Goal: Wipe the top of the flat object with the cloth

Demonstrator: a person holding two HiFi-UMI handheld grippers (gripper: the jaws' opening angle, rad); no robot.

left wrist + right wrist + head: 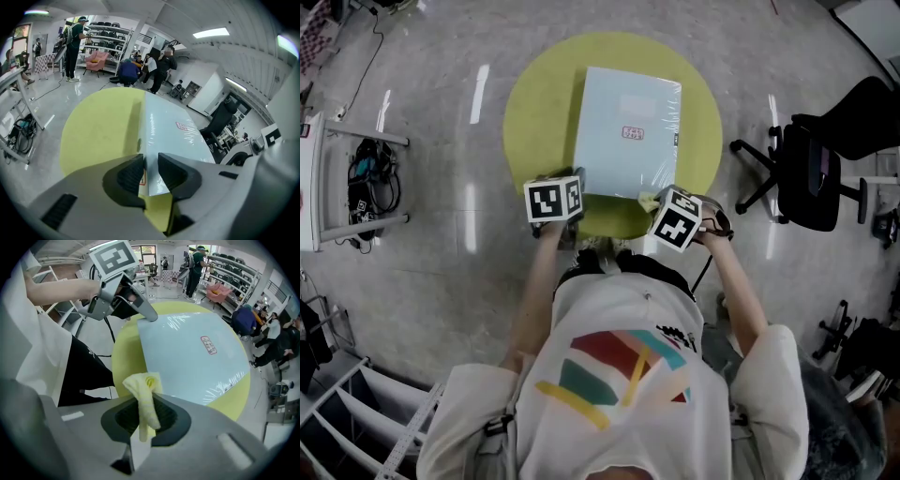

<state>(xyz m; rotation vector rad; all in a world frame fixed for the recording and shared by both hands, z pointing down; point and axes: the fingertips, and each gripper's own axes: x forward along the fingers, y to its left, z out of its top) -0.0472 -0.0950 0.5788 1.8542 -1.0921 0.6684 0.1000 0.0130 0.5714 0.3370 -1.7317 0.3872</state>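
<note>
1. The left gripper [151, 159] is clamped on the near left corner of the flat object [173, 129]. The right gripper [146, 401] pinches the yellow cloth [140, 385] at the object's near right corner.
2. The wipe looks barely begun. The next move calls for pressing the cloth flat and sweeping it across the plastic-wrapped top while the left grip steadies it.
3. The object lies on a round yellow table [534, 103] on a glossy grey floor [441, 244]. An office chair [811, 173] stands nearby, and people stand far off.

Flat box [628, 131]: pale blue, film-wrapped, small red label on top; laid flat on the round yellow table [534, 112]; near left corner clamped by the left gripper [149, 171].
Cloth [143, 394]: yellow, bunched, pinched in the right gripper [146, 416], by the box's near right corner.
</note>
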